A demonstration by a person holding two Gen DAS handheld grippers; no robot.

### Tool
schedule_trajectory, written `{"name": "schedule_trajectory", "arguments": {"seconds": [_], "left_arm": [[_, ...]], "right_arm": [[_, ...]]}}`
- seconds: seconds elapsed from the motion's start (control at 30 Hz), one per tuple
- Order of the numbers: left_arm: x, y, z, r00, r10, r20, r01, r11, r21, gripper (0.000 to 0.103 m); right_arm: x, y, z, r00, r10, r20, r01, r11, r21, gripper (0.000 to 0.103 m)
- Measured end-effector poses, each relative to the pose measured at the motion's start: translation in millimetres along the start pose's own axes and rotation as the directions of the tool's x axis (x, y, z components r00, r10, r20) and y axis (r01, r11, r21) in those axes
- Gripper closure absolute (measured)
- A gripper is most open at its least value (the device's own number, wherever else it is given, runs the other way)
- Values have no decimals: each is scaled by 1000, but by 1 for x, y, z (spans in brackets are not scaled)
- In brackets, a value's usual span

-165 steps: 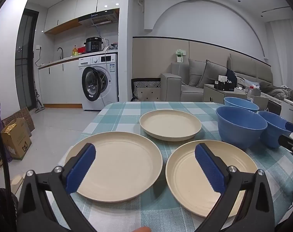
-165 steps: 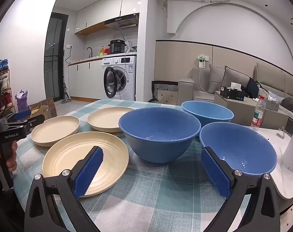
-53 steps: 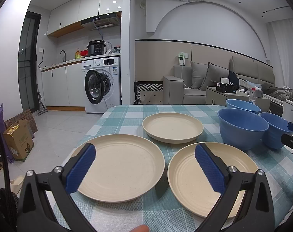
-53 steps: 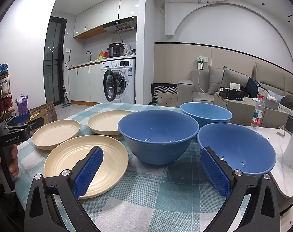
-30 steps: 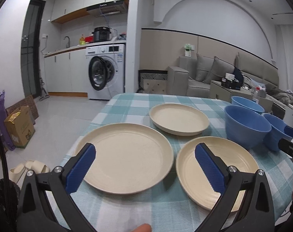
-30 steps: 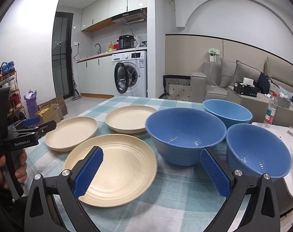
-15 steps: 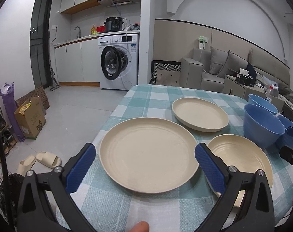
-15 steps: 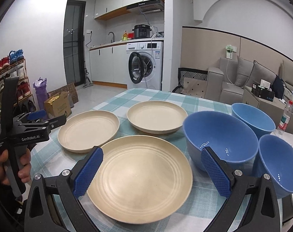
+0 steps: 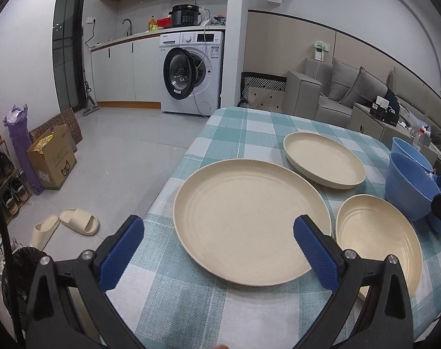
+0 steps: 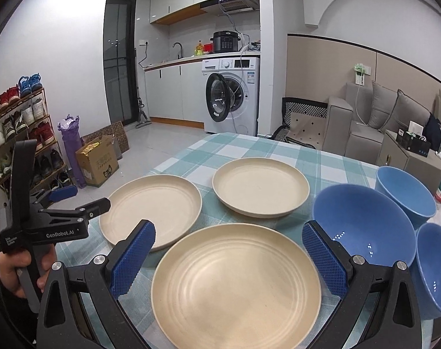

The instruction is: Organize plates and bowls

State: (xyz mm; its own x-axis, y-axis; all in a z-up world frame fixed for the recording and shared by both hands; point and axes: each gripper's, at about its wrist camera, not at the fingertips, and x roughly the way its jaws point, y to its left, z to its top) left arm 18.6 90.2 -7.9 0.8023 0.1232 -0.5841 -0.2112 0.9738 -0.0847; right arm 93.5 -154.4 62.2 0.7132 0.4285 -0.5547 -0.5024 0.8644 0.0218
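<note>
Behind the bench (image 9: 243, 125), draped in teal check cloth, we see a washing machine (image 9: 191, 72) and a grey sofa (image 9: 336, 93); our left gripper (image 9: 217, 247) hovers with fingers (image 9: 120, 251) spread wide, holding nothing, and the nearest cream plate (image 9: 249, 218) lies ahead between them (its rim reaching under the right finger); a second plate (image 9: 377, 241) sits just beyond the right finger, a third plate (image 9: 322, 158) farther ahead. Our right gripper (image 10: 227, 257) is likewise open and empty, the ridged second plate (image 10: 235, 285) between its fingers (image 10: 325, 260); three blue bowls (image 10: 362, 224) cluster past the right finger, touching one another.
</note>
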Motion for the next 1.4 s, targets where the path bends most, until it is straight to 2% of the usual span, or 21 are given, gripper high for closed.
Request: {"name": "schedule_trajectory", "arguments": {"seconds": [0.4, 1.03, 1.3, 1.4], "left_arm": [[11, 13, -1, 999, 19, -40, -20, 999, -28, 0], [27, 36, -1, 995, 53, -86, -58, 997, -53, 0], [32, 38, -3, 994, 51, -98, -56, 997, -47, 0], [35, 38, -4, 994, 46, -103, -51, 998, -44, 0]], "right_arm": [[28, 14, 29, 999, 25, -47, -27, 999, -30, 0], [83, 23, 26, 987, 49, -155, -56, 997, -45, 1], [106, 36, 26, 977, 67, -204, -84, 993, -77, 18], [114, 37, 25, 971, 78, -226, -95, 993, -66, 20]]}}
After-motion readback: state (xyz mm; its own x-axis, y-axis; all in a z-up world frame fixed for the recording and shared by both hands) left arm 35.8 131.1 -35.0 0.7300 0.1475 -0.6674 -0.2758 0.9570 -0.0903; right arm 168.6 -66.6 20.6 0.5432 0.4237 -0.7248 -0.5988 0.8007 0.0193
